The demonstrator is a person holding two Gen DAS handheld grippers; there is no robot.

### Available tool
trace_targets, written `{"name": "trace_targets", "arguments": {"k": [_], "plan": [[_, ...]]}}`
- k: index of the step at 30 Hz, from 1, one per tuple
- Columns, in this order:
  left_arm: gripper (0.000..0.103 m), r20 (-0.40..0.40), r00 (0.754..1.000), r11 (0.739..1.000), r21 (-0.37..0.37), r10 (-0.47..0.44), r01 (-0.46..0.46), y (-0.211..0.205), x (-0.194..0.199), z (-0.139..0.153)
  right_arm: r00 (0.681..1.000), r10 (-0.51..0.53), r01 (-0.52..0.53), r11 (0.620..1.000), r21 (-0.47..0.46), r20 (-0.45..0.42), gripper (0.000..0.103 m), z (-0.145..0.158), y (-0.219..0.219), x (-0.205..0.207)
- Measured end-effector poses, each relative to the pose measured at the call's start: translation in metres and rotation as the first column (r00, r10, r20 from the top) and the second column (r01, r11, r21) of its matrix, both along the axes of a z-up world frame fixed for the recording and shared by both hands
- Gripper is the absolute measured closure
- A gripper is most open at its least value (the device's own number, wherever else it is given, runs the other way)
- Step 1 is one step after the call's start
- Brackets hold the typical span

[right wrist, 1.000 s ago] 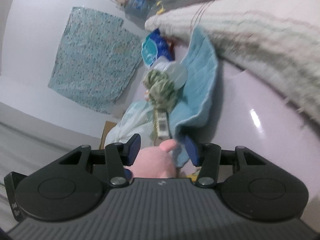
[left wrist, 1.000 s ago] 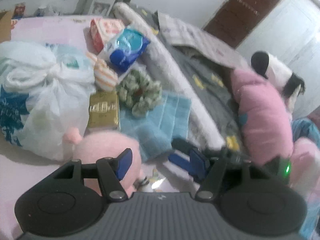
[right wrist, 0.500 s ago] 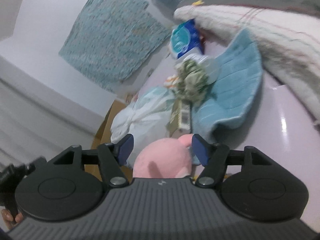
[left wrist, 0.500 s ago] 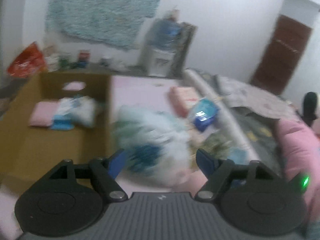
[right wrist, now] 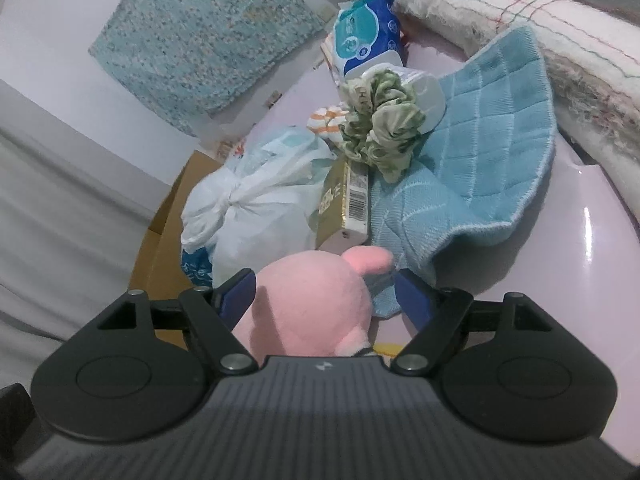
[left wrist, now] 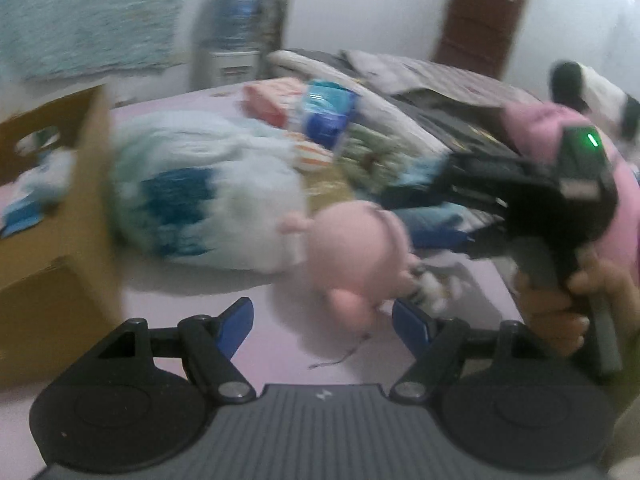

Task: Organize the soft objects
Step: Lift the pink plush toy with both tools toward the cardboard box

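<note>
A small pink plush (right wrist: 308,304) lies on the pale pink surface (right wrist: 520,280), between the fingers of my right gripper (right wrist: 324,296). Those jaws are opening; the left pad is beside the plush and the right pad stands apart from it. In the blurred left wrist view the same pink plush (left wrist: 352,256) lies just beyond my left gripper (left wrist: 324,322), which is open and holds nothing. A hand (left wrist: 560,300) holds the right tool at the right edge there. Behind the plush lie a tied white plastic bag (right wrist: 256,208), a blue quilted cloth (right wrist: 480,168) and a green scrunchie (right wrist: 380,128).
An open cardboard box (left wrist: 52,208) stands left of the bag, with several soft items inside. A gold carton (right wrist: 344,204), a striped sock (right wrist: 324,120) and a blue tissue pack (right wrist: 364,36) crowd the pile. A rolled blanket (right wrist: 520,28) borders the right; a big pink plush (left wrist: 624,208) lies beyond.
My right gripper's jaws have widened around the pink plush and its view has rolled. My left gripper swung away over the cardboard box, then back toward the plush, with its jaws wider.
</note>
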State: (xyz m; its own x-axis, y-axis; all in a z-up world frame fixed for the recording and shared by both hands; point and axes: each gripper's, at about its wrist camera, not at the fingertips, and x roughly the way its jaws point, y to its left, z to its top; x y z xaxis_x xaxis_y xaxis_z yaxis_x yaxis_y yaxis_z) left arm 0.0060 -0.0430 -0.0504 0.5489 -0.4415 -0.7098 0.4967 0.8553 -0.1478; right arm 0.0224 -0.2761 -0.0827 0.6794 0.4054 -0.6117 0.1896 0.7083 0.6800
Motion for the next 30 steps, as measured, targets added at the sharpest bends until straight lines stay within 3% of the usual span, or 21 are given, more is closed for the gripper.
{"name": "trace_targets", "arguments": {"k": [9,14,20,30], "plan": [[0.031,0.034,0.997,0.998,0.025,-0.064,0.063,-0.034,0.008,-0.013,0.999,0.022,-0.02,0.999,0.051,-0.039,0.026,-0.01,0.007,0.014],[0.031,-0.012,0.999,0.999,0.025,-0.037,0.037,-0.032,0.018,-0.019,0.998,0.046,-0.042,0.995,0.088,-0.038,0.025,-0.009,0.014,0.012],[0.035,-0.048,0.999,1.0,-0.007,-0.019,0.019,-0.024,0.023,-0.024,0.998,0.061,-0.064,0.99,0.125,0.03,0.028,0.0,0.015,0.004],[0.039,-0.101,0.995,1.0,-0.006,0.019,-0.02,-0.022,0.033,-0.033,0.997,0.07,-0.066,0.989,0.133,-0.024,0.027,-0.023,0.022,0.018]]}}
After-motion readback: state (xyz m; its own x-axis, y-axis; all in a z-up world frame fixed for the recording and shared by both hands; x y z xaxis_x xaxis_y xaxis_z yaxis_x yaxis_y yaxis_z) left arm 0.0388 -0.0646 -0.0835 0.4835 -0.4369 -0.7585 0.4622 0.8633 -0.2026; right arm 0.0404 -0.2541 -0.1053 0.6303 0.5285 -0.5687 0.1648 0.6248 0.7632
